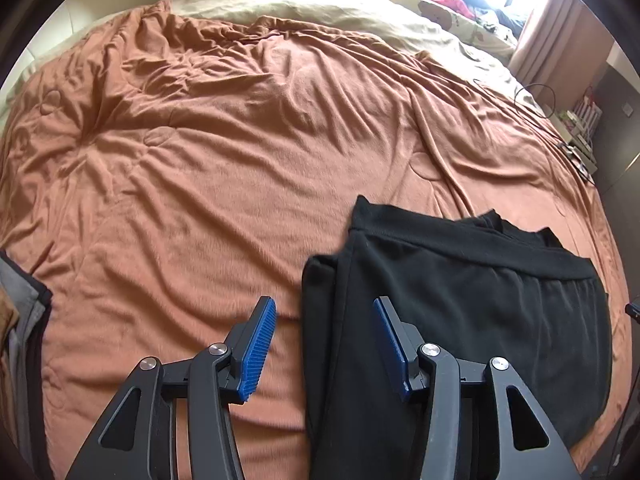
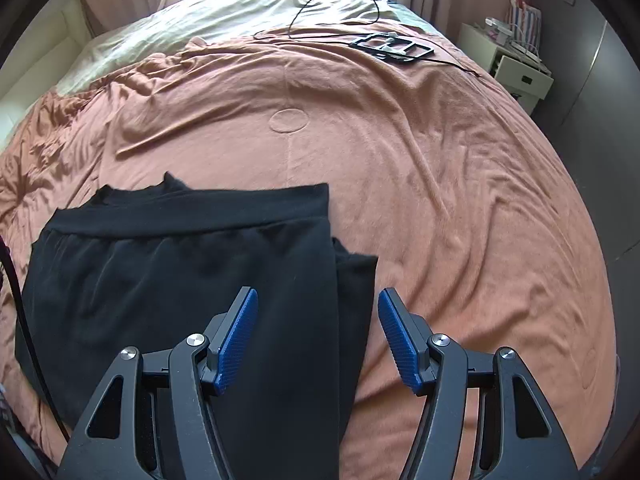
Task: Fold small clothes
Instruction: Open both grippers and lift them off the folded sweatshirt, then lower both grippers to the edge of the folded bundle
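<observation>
Black pants [image 1: 472, 312] lie folded lengthwise on the orange bedspread [image 1: 200, 152], waistband away from me. My left gripper [image 1: 325, 308] hangs open over their left edge, nothing between its blue pads. In the right wrist view the same black pants [image 2: 168, 280] fill the lower left, with a narrower layer sticking out on the right side. My right gripper [image 2: 316, 300] stands open above that right edge, holding nothing.
A black frame-like object [image 2: 391, 47] and a thin black cable [image 2: 340, 4] lie on the far part of the orange bedspread [image 2: 440, 160]. A white nightstand [image 2: 516, 68] stands to the right. Grey and dark clothes [image 1: 20, 312] sit at the left edge. A beige quilt [image 1: 320, 4] covers the bed's head.
</observation>
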{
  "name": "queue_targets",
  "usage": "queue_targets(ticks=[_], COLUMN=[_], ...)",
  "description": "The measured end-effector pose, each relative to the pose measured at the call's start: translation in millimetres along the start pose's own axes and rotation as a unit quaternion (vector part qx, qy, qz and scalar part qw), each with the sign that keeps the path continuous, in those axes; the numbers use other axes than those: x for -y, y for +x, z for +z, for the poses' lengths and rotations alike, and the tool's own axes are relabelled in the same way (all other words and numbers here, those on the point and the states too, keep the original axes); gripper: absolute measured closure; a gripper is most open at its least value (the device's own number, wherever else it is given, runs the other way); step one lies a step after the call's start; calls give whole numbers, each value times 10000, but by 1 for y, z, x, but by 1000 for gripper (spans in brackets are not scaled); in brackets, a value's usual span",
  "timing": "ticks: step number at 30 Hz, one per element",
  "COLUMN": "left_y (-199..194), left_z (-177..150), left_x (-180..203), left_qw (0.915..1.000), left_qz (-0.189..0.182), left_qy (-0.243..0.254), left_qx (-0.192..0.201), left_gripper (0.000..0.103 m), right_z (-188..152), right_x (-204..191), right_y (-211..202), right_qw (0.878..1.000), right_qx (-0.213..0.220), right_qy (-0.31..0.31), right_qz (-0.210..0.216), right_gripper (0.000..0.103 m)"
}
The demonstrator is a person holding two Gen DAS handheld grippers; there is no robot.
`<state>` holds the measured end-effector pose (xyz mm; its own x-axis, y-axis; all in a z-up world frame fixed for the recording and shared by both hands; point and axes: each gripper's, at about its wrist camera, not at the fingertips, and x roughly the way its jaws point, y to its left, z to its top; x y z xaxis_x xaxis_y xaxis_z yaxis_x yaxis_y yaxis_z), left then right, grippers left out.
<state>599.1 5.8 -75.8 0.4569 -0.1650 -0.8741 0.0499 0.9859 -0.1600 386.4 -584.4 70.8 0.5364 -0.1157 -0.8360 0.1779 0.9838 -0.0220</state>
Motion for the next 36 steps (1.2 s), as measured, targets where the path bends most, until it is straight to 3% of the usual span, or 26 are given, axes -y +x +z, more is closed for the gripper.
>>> queue_targets(ticks=[2,4,6,8,17,26,36], left_y=[-11,-21,-30,-40,-71,-105,-88], left_z=[-9,-18,-25,-36,-86,-142,-200], left_x=[-2,-4,-7,-9,-14,-23,-53], left_qw=[10000,9999,9998,9997,9999,9997,9934], left_qz=[-45,-100,-132,-152,-137,-160,-579], left_qy=[-27,-66,-77,-51,-31,-125,-978], left_qx=[21,69,126,169,78,147,180], left_gripper=[48,40,23,20,20,20,20], right_z=[-8,-18,-27,-39,-89,-115,-165], right_x=[2,6,10,11,16,28,38], right_y=[-8,-20,-31,-42,-75,-104,-98], right_qw=[10000,10000,9998,9997,9988,9958,9909], right_qx=[-2,34,99,137,76,218,276], right_qy=[-16,56,146,172,380,659,930], right_qz=[-15,22,63,89,304,602,935], right_gripper=[42,42,40,34,33,33,33])
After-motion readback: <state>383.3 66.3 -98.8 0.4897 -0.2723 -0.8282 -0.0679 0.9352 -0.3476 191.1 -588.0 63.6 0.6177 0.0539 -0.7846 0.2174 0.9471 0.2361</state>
